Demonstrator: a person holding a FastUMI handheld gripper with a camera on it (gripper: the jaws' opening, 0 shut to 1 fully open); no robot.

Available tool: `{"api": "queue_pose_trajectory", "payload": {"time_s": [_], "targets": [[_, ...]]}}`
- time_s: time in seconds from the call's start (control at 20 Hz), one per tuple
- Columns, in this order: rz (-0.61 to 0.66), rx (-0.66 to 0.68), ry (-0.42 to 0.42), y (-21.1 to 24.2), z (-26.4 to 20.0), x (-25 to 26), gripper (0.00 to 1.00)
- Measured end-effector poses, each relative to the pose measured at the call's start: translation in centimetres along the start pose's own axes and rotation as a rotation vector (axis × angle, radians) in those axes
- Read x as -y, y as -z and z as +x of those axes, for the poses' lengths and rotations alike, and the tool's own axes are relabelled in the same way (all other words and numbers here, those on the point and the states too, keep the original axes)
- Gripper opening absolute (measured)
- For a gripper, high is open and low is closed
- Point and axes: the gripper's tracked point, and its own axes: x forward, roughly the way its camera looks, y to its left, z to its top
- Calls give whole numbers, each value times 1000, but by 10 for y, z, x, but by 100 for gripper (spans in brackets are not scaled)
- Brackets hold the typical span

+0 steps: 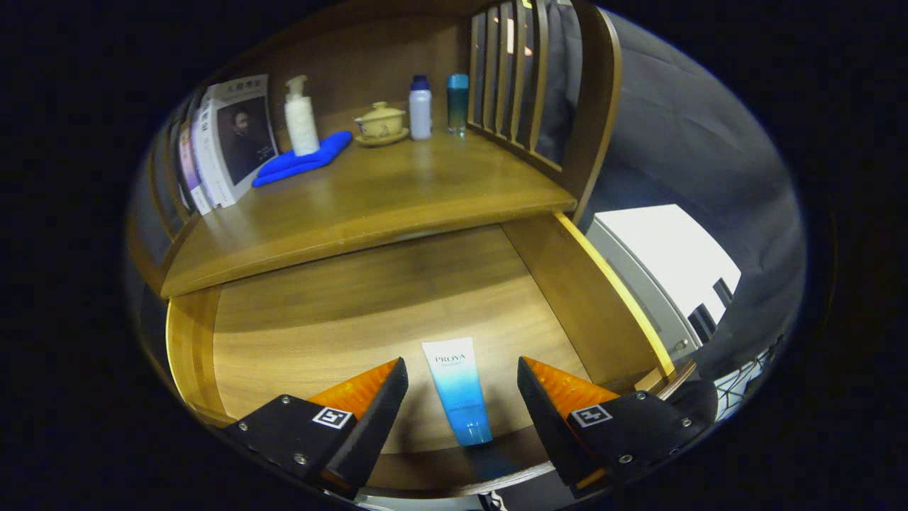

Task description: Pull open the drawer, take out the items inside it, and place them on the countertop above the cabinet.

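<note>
Already the drawer (pixel 369 312) stands pulled well out from under the counter (pixel 397 199), so the job, as I judge it, has reached the taking-out step. One tube (pixel 458 394) lies flat on the drawer floor near the front wall, its cap end toward the tongs (pixel 462 387). The tongs hang spread wide above it, one finger to each side of the tube and touching nothing; that straddle looks chosen so they can drop straight down and close across the tube's narrow width. No other item shows in the part of the drawer I can see, though its back runs under the counter and is hidden.

Up on the counter, things crowd the rear: books (pixel 230 138) leaning at the left end, a pump bottle (pixel 301 121) standing on a blue cloth (pixel 303 160), a lidded cup (pixel 381 122) on its saucer, then a white bottle (pixel 420 110) and a teal bottle (pixel 457 103) by the slatted side (pixel 511 78). The front half is bare polished wood, a likely landing place. Dark cloth walls the booth, with a white panel (pixel 667 255) beyond the drawer's right side.
</note>
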Motion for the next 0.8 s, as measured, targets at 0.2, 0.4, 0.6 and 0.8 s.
{"api": "queue_pose_trajectory", "payload": {"time_s": [0.2, 0.4, 0.6, 0.8], "targets": [[5, -92, 7, 8, 14, 5, 95], [14, -182, 24, 16, 32, 12, 95], [31, -273, 1, 34, 46, 9, 96], [32, -339, 8, 46, 49, 5, 95]]}}
